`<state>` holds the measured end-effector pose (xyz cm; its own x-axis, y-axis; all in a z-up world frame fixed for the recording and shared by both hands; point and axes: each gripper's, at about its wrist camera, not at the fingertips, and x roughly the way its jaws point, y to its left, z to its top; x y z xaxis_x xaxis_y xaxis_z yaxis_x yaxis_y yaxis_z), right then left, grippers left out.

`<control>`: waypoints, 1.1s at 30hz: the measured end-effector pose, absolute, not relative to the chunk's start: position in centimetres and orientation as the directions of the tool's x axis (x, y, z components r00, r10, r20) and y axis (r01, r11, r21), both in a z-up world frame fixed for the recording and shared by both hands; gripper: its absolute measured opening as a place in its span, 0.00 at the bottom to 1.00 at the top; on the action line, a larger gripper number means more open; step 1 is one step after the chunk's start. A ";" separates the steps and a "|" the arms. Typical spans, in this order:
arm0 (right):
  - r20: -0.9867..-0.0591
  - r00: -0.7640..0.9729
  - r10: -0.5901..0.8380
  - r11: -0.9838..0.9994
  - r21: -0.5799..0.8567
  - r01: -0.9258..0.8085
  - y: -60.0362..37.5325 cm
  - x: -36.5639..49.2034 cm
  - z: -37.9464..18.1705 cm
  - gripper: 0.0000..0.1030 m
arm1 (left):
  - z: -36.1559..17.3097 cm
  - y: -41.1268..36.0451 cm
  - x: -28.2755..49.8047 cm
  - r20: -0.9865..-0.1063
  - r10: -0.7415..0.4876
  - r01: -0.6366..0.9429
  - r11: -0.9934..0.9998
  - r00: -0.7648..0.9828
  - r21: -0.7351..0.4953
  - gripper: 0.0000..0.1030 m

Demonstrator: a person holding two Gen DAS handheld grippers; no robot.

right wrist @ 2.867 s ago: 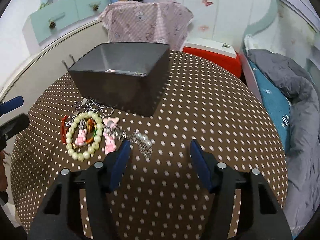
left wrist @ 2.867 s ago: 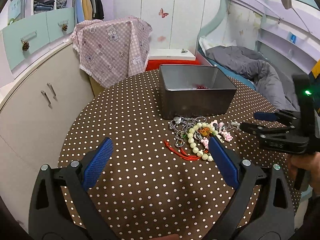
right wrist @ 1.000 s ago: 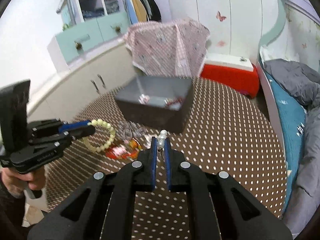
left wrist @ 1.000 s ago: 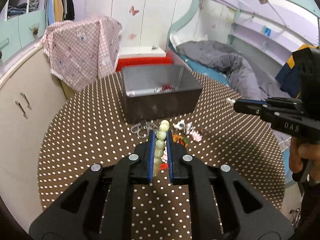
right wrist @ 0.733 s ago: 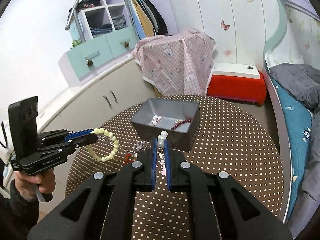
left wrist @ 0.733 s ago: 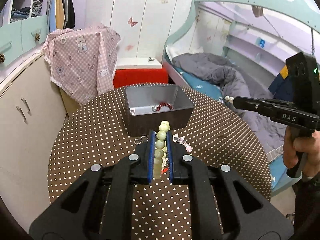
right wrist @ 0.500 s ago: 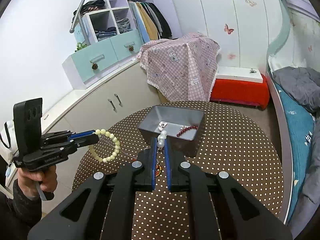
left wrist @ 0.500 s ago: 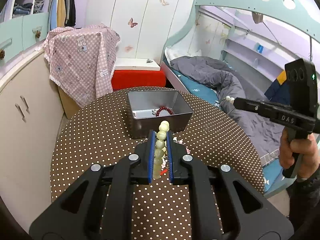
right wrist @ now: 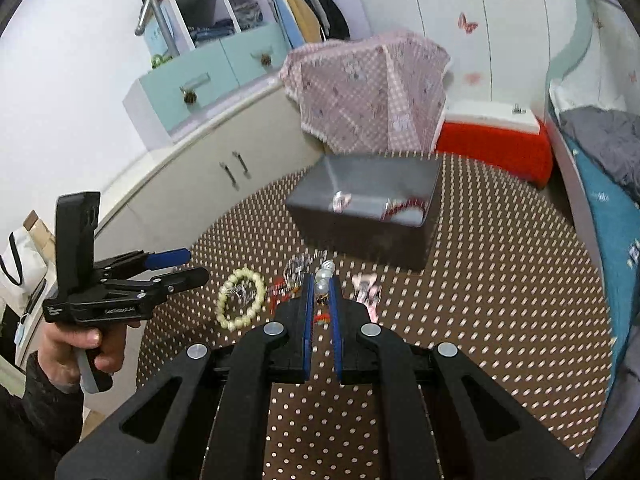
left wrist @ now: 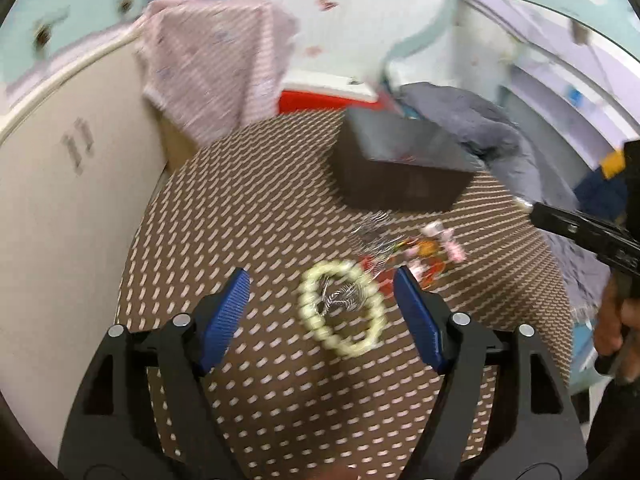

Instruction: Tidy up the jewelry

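Note:
My left gripper (left wrist: 320, 280) is low over the dotted table, its jaws opening wide. A pale green bead bracelet (left wrist: 342, 312) lies below, between the blue pads and touching neither; the picture is blurred. The right wrist view shows this bracelet (right wrist: 241, 300) flat on the cloth just past the left gripper (right wrist: 195, 266). My right gripper (right wrist: 321, 280) is shut on a small pearl-and-silver piece (right wrist: 325, 270) that sticks up from its tips. A dark metal box (left wrist: 400, 168) stands further back and holds a red bead string (right wrist: 400, 206) and a silvery item.
A small heap of jewelry (left wrist: 420, 248) with a silver chain, pink charms and red cord lies between the bracelet and the box. The round table's edge (left wrist: 132, 248) drops off on the left, next to a cream cabinet. A bed is on the right.
The left gripper has dropped toward the table, swung left and opened, letting go of the bead bracelet, which now lies on the cloth. The right gripper stays shut on its pearl piece.

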<state>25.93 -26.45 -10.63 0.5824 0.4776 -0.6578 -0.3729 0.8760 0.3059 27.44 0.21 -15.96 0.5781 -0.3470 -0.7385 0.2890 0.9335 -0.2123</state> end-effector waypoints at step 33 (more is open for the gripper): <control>-0.549 0.681 0.485 0.873 0.253 -0.418 -26.9 26.1 -3.6 0.06 | -7.7 -0.1 25.9 -0.603 -0.419 0.421 0.895 0.679 -0.148 0.09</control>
